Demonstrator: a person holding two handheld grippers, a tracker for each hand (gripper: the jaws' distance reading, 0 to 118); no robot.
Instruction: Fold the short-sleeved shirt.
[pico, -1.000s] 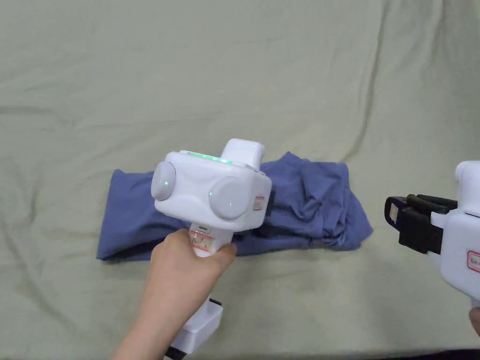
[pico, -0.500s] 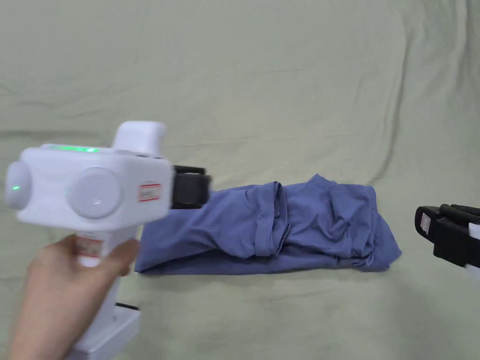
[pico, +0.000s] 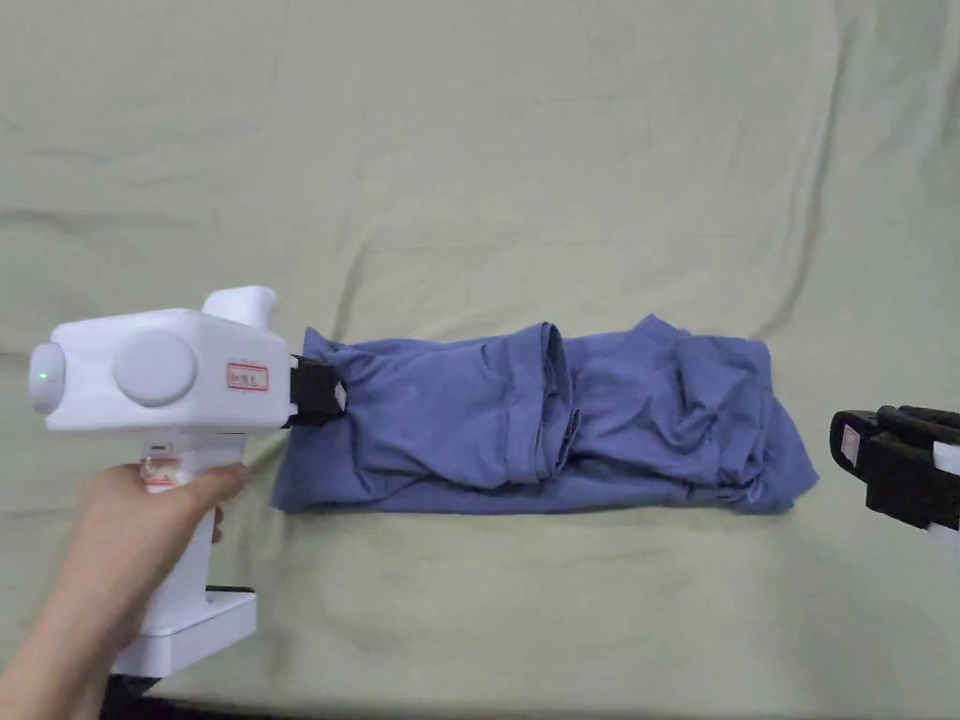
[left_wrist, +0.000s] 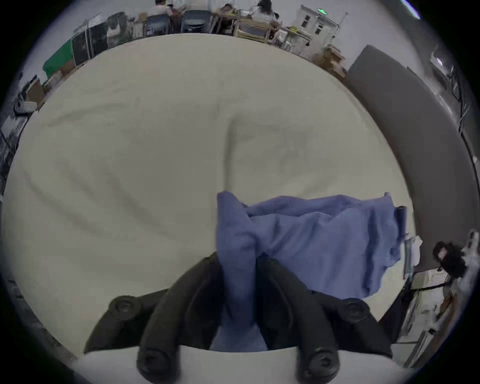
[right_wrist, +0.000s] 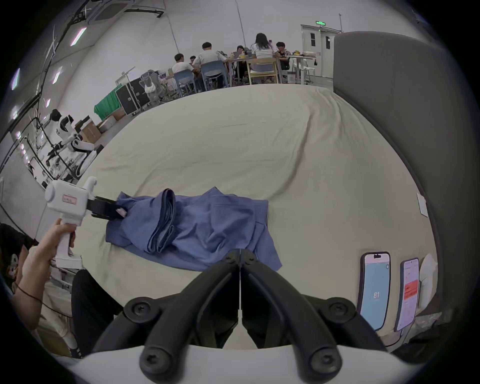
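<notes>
Left claw clamps the left end of the shirt, a long half-folded band on the bed, while the right claw, jaws together and empty, waits just beside its right end; a one-sided pull risks undoing the folds.

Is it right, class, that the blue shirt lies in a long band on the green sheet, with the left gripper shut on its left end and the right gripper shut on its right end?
Not quite. The right gripper is shut on nothing, apart from the blue shirt: the head view shows bare green sheet between them. The left gripper does clamp the left end.
</notes>
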